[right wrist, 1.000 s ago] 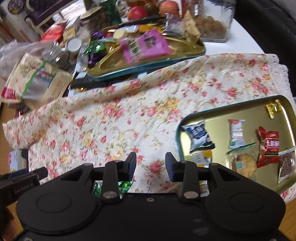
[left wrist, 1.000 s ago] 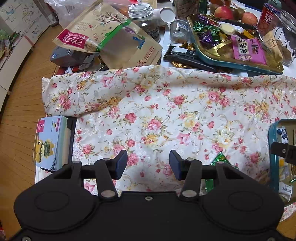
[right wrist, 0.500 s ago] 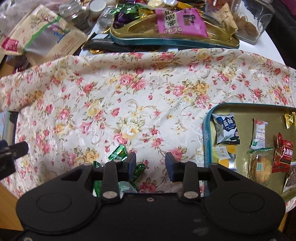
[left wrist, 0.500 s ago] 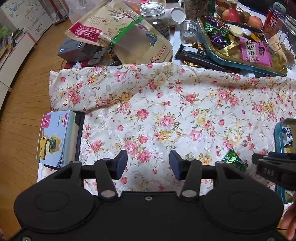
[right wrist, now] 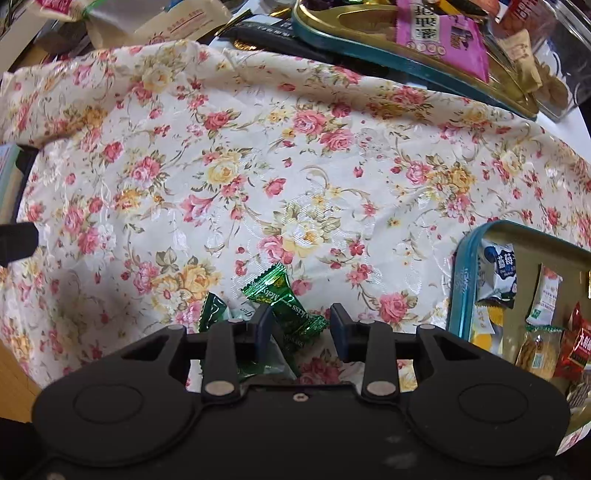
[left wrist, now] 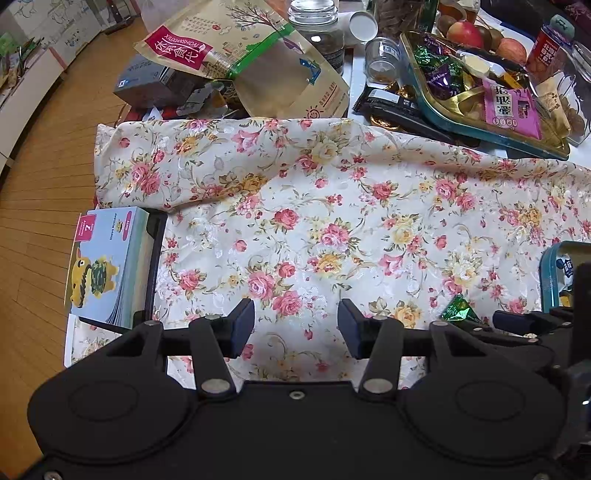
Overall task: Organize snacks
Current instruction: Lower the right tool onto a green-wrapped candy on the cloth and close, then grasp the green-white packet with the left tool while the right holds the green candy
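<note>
Green wrapped candies [right wrist: 282, 301] lie in a small heap on the floral cloth [right wrist: 258, 166]. My right gripper [right wrist: 301, 326] is open and low over them, with one candy between its fingers. One candy's tip [left wrist: 458, 308] shows in the left wrist view beside the right gripper's finger. A teal-rimmed gold tray [right wrist: 461, 280] with several wrapped snacks sits just right of the candies. My left gripper [left wrist: 295, 325] is open and empty above the floral cloth [left wrist: 332, 206].
A second teal and gold tray [left wrist: 476, 125] full of sweets stands at the back right, among jars, apples [left wrist: 467, 33] and a large paper snack bag [left wrist: 251, 62]. A blue picture-book box [left wrist: 107, 266] lies at the cloth's left edge.
My right gripper has moved forward and down toward the green candies, which now sit between its fingers. My left gripper has moved forward over the cloth, still open.
</note>
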{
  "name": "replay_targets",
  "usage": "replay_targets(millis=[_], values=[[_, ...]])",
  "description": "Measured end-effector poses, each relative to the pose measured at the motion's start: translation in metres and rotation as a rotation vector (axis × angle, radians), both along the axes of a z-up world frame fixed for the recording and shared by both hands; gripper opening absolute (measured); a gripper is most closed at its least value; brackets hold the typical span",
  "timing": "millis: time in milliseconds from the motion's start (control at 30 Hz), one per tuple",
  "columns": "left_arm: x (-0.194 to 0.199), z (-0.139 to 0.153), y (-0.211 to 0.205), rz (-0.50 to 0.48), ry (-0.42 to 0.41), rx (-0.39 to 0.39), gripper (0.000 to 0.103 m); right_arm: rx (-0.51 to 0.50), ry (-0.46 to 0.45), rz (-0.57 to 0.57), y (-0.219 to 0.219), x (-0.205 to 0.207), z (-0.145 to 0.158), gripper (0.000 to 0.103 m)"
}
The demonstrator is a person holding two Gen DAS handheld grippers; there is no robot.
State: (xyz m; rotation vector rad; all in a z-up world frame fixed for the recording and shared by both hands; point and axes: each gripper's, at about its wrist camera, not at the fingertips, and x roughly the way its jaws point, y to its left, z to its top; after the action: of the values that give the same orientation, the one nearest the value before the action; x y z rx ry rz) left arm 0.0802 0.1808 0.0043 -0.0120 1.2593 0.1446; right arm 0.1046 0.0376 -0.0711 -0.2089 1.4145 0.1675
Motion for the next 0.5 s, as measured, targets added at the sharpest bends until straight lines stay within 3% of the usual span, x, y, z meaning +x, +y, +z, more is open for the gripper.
replay_targets(millis=[267, 400, 500], values=[[0.0, 0.0, 0.002, 0.001, 0.003, -0.01, 0.056, 0.0, 0.013, 0.017, 0.003, 0.002, -0.017, 0.032], [0.0, 0.0, 0.004, 0.013, 0.003, -0.005, 0.056, 0.056, 0.036, 0.007, 0.008, 0.001, -0.019, 0.021], [0.0, -0.003, 0.006, 0.016, 0.01, -0.003, 0.056, 0.113, 0.044, 0.002, 0.015, -0.004, -0.017, 0.02]])
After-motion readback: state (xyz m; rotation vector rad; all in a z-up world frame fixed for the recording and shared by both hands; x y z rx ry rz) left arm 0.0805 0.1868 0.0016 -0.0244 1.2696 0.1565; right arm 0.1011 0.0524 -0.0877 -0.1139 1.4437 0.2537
